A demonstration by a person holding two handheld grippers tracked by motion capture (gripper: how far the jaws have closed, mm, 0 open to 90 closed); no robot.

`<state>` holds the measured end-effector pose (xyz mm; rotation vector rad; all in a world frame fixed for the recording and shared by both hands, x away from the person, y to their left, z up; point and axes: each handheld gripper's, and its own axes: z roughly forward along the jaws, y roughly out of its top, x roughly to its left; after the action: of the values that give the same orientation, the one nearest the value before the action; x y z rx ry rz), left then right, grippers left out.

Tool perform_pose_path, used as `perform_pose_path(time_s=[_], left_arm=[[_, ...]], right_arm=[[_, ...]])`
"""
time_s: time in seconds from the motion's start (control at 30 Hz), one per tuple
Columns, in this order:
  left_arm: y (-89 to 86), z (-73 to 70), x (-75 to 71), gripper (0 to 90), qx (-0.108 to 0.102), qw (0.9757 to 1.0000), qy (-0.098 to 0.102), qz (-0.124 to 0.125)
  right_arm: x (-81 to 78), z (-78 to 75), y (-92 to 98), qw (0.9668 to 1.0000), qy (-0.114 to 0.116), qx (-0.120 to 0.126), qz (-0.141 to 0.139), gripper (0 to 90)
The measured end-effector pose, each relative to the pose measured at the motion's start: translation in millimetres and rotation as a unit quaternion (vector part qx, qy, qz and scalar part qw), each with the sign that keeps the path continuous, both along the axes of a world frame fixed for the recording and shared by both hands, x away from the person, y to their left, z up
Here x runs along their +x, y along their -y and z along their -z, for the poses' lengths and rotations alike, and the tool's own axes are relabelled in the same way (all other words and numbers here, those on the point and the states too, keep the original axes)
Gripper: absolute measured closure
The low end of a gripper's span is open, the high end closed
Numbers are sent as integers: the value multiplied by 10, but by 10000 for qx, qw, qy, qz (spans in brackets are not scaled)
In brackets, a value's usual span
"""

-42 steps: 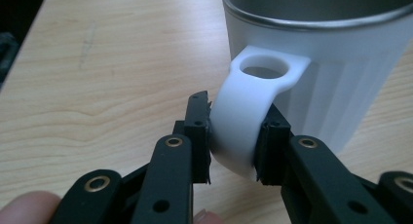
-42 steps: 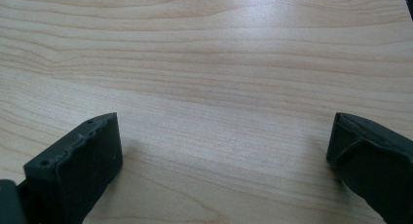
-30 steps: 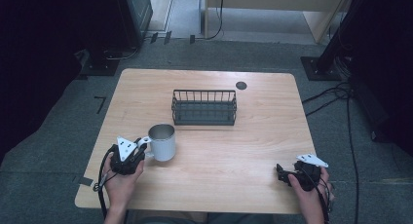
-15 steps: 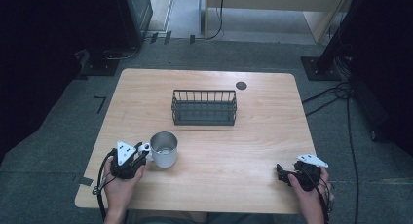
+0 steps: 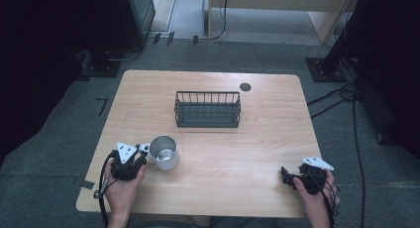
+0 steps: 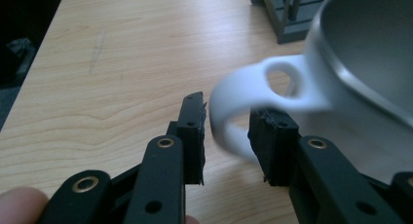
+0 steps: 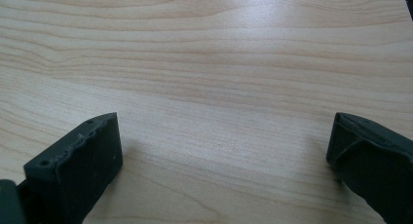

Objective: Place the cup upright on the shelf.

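- Jaws of the left gripper (image 6: 226,136) are seen parted narrowly around the handle of the mug (image 5: 164,151); they have just been opening, and a slim gap shows at the left pad, while contact at the other cannot be told.
- Right gripper (image 7: 224,160) jaws are spread wide over bare wood, nothing between them.
- Much of the mug is blurred and cut off at the frame's edge in the left gripper view.
- Nothing is seen inside the mug or the wire basket (image 5: 207,109).
- Open worktop (image 5: 247,153) lies between mug and right gripper; the mug stands near the left front corner.
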<state>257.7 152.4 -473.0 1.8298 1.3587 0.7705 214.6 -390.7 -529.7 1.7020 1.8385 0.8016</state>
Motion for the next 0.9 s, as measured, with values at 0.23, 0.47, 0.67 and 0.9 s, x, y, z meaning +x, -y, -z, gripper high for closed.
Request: perform_pose_path(time_s=[0.23, 0.47, 0.67, 0.9], left_arm=[[11, 12, 20, 718, 102, 9999, -61, 2], [36, 59, 73, 846, 228, 9996, -112, 80], [70, 65, 16, 696, 68, 9998, -52, 151], [142, 115, -77, 516, -374, 9961, -241, 760]], right_arm=[[0, 0, 0, 10000, 1, 0, 1, 0], [0, 0, 0, 10000, 0, 2, 2, 0], [0, 0, 0, 10000, -1, 2, 1, 0], [0, 0, 0, 10000, -1, 2, 2, 0]])
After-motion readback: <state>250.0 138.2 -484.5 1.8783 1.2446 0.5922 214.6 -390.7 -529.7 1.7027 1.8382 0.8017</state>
